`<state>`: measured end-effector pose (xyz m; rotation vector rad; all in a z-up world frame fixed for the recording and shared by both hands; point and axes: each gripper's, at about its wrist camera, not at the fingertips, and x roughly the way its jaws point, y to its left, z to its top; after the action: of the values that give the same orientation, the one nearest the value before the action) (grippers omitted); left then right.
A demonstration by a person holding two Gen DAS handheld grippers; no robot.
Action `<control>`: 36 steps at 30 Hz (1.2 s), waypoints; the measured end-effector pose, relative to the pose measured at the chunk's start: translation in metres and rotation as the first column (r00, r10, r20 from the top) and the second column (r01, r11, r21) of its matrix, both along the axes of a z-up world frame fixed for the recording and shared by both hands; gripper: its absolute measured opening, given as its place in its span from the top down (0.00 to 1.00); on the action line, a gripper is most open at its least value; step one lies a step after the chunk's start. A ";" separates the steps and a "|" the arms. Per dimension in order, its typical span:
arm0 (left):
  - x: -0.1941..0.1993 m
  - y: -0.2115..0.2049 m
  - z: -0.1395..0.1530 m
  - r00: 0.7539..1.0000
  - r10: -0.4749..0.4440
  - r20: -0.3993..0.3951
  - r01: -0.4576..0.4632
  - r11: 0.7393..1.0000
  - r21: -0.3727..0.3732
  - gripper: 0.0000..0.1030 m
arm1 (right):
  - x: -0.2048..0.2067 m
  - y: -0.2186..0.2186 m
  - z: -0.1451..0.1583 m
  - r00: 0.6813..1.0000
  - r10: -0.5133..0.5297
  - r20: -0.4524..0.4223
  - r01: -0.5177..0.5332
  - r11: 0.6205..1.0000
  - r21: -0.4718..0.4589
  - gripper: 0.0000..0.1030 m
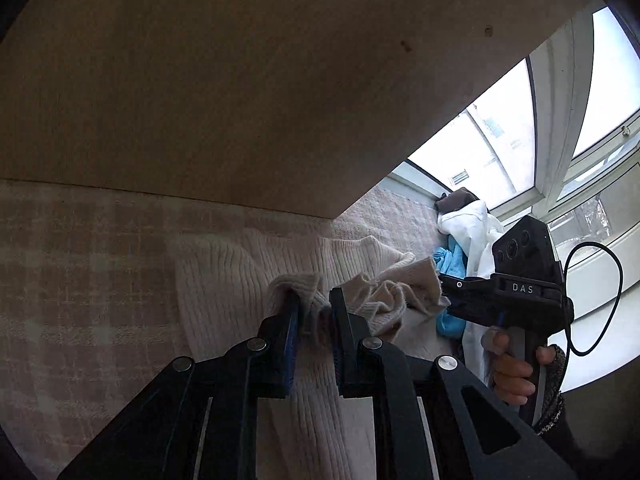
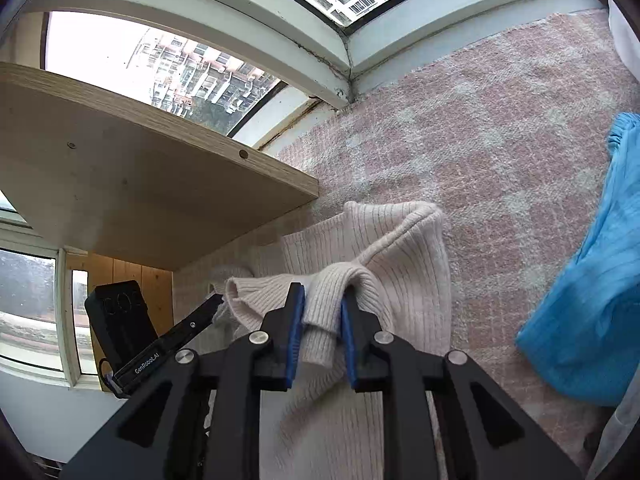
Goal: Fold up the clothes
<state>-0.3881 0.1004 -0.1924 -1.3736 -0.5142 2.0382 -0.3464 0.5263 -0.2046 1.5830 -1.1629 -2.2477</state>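
A cream ribbed knit sweater [image 1: 224, 280] lies on a pink checked blanket [image 1: 80, 264], partly under a wooden shelf. My left gripper [image 1: 314, 300] is shut on a bunched fold of the sweater's edge. My right gripper [image 2: 322, 300] is shut on another fold of the same sweater [image 2: 400, 264], close beside the left one. In the left wrist view the right gripper's body [image 1: 520, 284] shows at the right, held by a hand [image 1: 514, 372]. The left gripper's body [image 2: 160, 344] appears at the lower left of the right wrist view.
A wooden shelf [image 2: 140, 184] overhangs the blanket's left side. A blue garment [image 2: 592, 280] lies to the right, with a white garment [image 1: 472, 224] and a dark one [image 1: 456, 200] piled near the window [image 1: 500, 136]. Open blanket [image 2: 500, 120] stretches toward the window frame.
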 end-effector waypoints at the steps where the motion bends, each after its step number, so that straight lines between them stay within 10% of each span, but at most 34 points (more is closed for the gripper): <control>1: -0.002 0.001 0.002 1.000 -0.002 0.003 0.002 1.000 -0.011 0.84 | 0.001 -0.001 0.009 1.000 0.016 -0.009 -0.016 0.999 0.030 0.81; 5: 0.004 0.002 0.028 0.997 -0.025 -0.077 0.018 0.996 -0.090 0.72 | 0.017 0.004 0.048 0.994 0.015 -0.105 -0.006 0.996 0.091 0.52; 10: 0.029 -0.010 0.060 0.979 -0.063 -0.192 0.030 0.985 -0.172 0.67 | 0.034 0.004 0.077 0.974 0.081 -0.210 -0.031 0.972 0.234 0.52; 15: 0.045 0.002 0.041 0.976 -0.129 -0.173 0.086 0.968 -0.235 0.65 | 0.024 -0.024 0.040 0.966 0.241 -0.090 -0.179 0.880 0.441 0.52; 22: 0.036 0.025 0.001 0.987 -0.129 -0.099 0.099 0.959 -0.267 0.65 | 0.014 -0.042 0.002 0.946 0.319 -0.054 -0.267 0.865 0.424 0.56; 24: 0.035 0.031 -0.002 0.984 -0.136 -0.110 0.104 0.960 -0.260 0.69 | 0.014 -0.047 -0.001 0.939 0.338 -0.058 -0.285 0.863 0.418 0.80; 26: 0.035 0.036 -0.005 0.983 -0.151 -0.107 0.122 0.964 -0.238 0.87 | 0.016 -0.047 0.001 0.940 0.334 -0.065 -0.282 0.872 0.401 0.84; 31: 0.044 0.025 0.011 0.987 -0.090 -0.131 0.064 0.980 -0.191 0.91 | 0.037 -0.010 0.016 0.969 0.212 -0.128 -0.180 0.958 0.224 0.85; 36: 0.037 0.013 -0.010 0.996 -0.054 -0.069 0.042 0.985 -0.169 0.85 | 0.030 -0.010 0.004 0.973 0.208 -0.095 -0.169 0.935 0.310 0.69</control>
<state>-0.3511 0.1135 -0.2026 -1.3869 -0.2800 2.1235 -0.3163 0.5162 -0.2001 1.5449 -0.6280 -2.4391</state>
